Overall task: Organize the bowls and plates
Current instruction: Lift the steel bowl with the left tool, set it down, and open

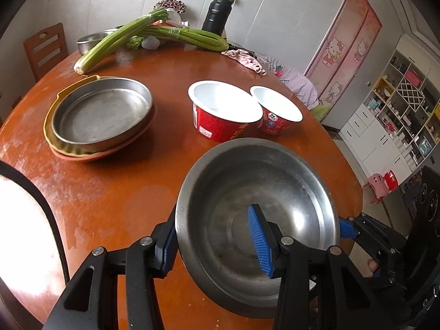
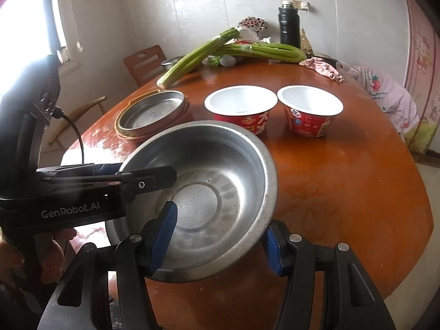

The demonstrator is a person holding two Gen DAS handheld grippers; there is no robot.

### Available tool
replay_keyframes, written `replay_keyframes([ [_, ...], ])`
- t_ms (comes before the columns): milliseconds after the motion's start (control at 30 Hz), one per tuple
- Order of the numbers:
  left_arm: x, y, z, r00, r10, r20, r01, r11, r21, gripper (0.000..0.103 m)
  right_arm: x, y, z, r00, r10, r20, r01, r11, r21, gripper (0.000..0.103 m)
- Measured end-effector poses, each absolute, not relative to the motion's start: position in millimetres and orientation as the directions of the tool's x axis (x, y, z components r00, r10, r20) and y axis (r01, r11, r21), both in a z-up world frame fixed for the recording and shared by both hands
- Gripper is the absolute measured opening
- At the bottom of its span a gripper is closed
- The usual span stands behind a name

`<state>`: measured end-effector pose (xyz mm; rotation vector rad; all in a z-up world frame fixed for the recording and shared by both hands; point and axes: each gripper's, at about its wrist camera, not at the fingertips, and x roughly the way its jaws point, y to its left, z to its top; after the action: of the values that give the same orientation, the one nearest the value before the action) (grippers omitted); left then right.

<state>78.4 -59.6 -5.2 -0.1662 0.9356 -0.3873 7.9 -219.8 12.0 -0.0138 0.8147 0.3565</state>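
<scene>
Left wrist view: both tongs, left [image 1: 217,240] & right [image 2: 218,240], spread astride steel bowl [image 1: 247,192] rim w/o pinching; next, close, carry to plate stack [image 1: 101,115] beyond bowl.

The steel bowl [image 1: 255,192] hides its own near underside; print on both red cups [image 2: 242,110] too small to read.

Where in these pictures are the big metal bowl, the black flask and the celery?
big metal bowl [image 1: 242,192]: left wrist view, on its inner wall.
black flask [image 2: 289,29]: right wrist view, on the middle of its body.
celery [image 1: 115,40]: left wrist view, on the stalks of the nearer bunch.
</scene>
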Motion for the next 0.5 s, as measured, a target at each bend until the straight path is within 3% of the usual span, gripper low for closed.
replay_keyframes([
  [500, 79.7, -63.3, -14.5, 0.515, -0.383, -0.767, 0.257, 0.923, -0.288, 0.047, 8.3, -215.4, 2.5, 0.609, 0.295, -0.736, -0.318, 0.941, 0.114, 0.061],
])
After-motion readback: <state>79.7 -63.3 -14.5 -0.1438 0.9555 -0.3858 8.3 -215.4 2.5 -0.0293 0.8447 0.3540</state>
